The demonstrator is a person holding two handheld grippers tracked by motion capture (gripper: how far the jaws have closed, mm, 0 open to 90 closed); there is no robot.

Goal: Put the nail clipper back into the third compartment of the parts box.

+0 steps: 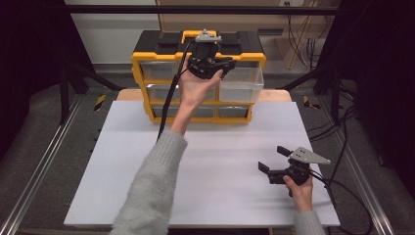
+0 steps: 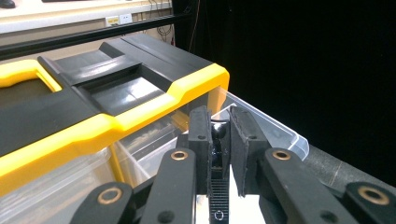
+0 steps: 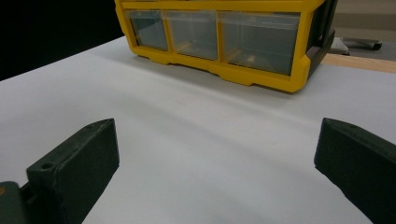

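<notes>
The left gripper point(image 1: 226, 65), clenched on a small black object point(image 2: 217, 132) above the organizer's open drawer point(image 1: 241, 83), holds something likely light and slippery.

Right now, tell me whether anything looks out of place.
One drawer at the organizer's top right sticks out, while the others look flush. The left gripper is at its open top. Nothing looks spilled or damaged.

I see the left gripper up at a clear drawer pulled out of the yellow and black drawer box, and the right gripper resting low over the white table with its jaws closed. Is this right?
Not quite: the right gripper has its jaws open, not closed; the right gripper view shows them wide apart over the white table. The rest holds: the left gripper is up at the pulled-out clear drawer of the yellow and black drawer box.
</notes>
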